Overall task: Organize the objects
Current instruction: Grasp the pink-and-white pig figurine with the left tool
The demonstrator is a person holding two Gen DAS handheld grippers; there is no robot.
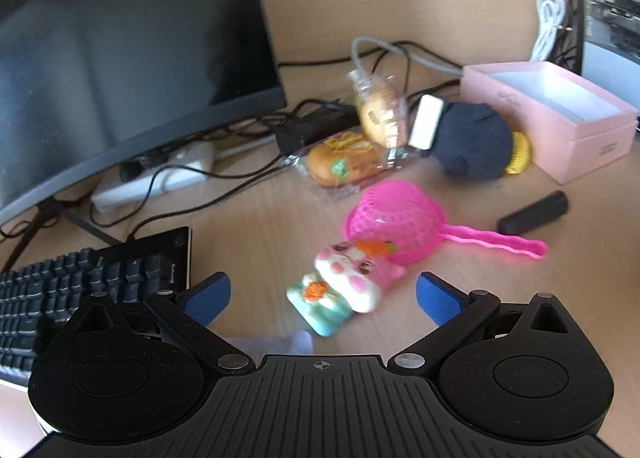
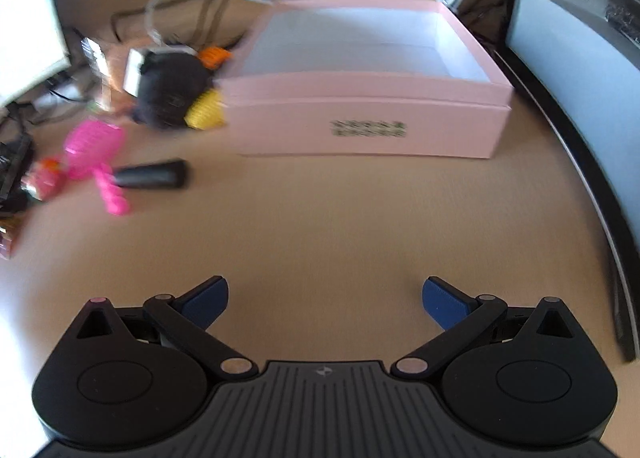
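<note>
Meanwhile, left gripper (image 1: 323, 296) fingers spread above cat toy (image 1: 347, 290), right gripper (image 2: 325, 298) fingers spread, pink strainer (image 1: 404, 224) handle pointing right.

Left gripper (image 1: 323, 298): matte black body with a central ribbed plate bearing a small white crosshair mark. On either side of that plate sits a round black housing with a raised disc, topped by a triangular cut-out. Black linkage arms, pinned with silver rivets, run outward from the plate to two blue textured fingertips (image 1: 210, 294).

Right gripper (image 2: 325, 298): same build, with grey-black ribbed plate, white crosshair mark, silver rivets and blue fingertips (image 2: 442, 300).
</note>
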